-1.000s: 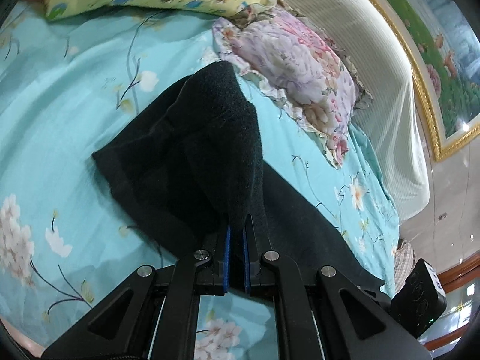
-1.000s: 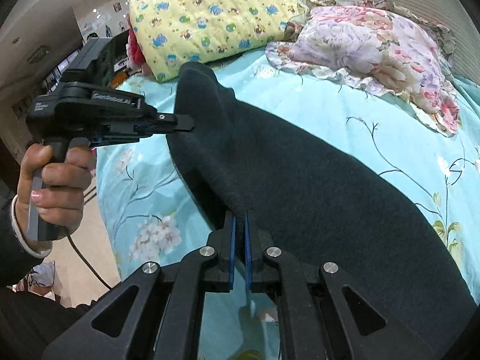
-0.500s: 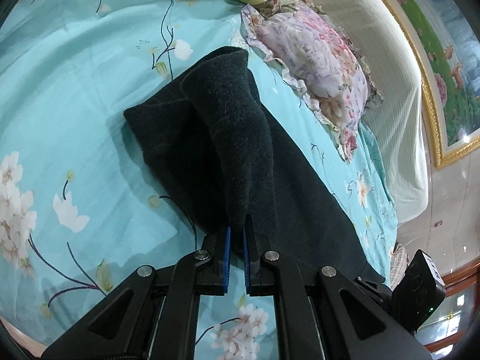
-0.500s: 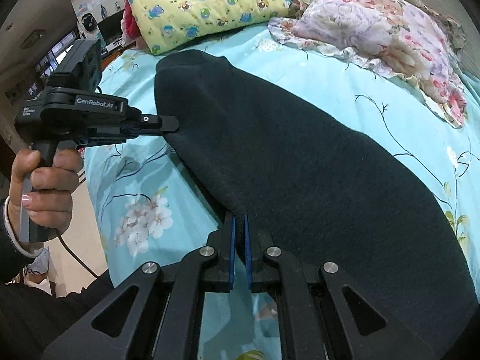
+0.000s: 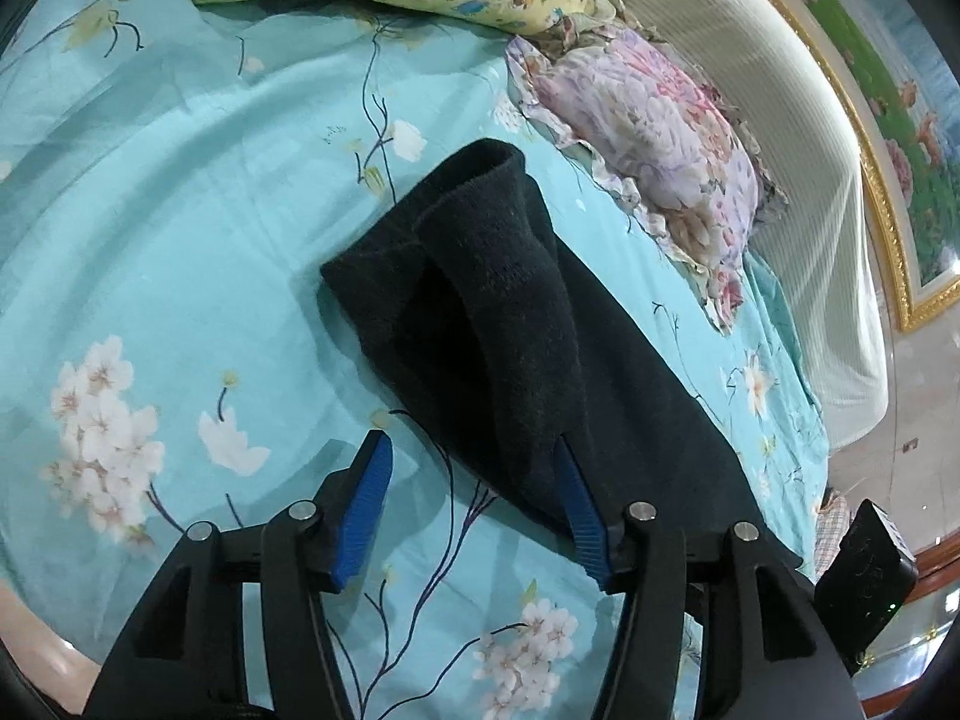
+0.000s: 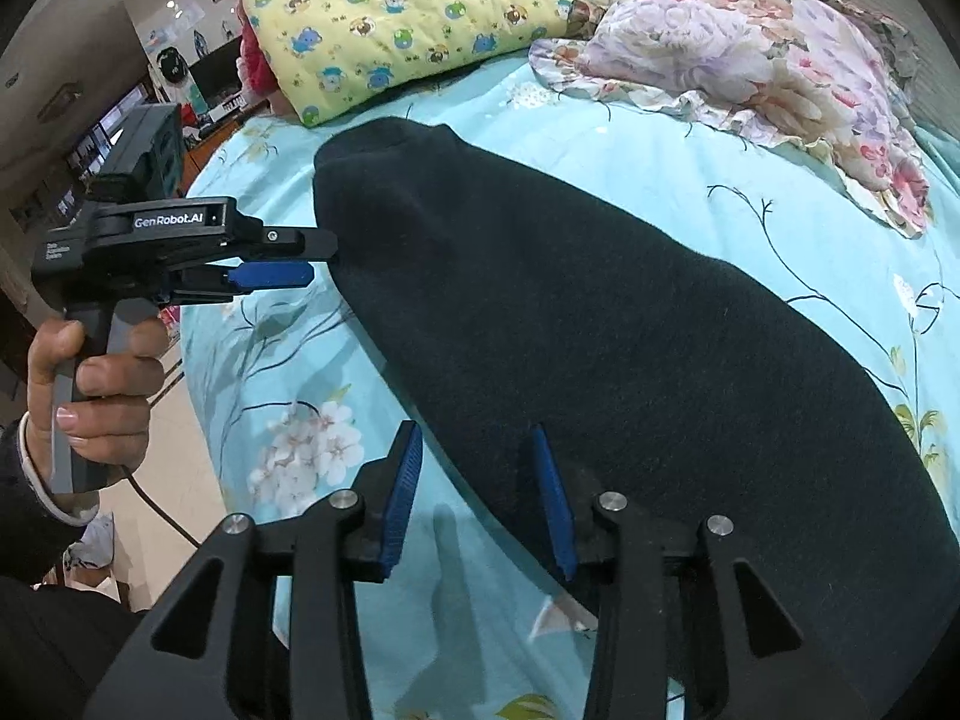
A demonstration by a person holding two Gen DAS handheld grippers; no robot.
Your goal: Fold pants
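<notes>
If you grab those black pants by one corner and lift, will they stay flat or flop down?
The black pants would probably flop: they lie in soft folded layers on the bed sheet. The fuzzy knit looks thick, so likely not slippery. Both the left gripper and right gripper are opening, letting go.

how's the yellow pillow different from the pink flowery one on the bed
The yellow pillow carries small cartoon animals; the pink pillow has large blurred blossoms. The yellow one has plain edges and looks quilted; the pink one has a ruffled frill. The yellow one looks bigger. Both lie at the head of the turquoise sheet, beyond the black pants.
</notes>
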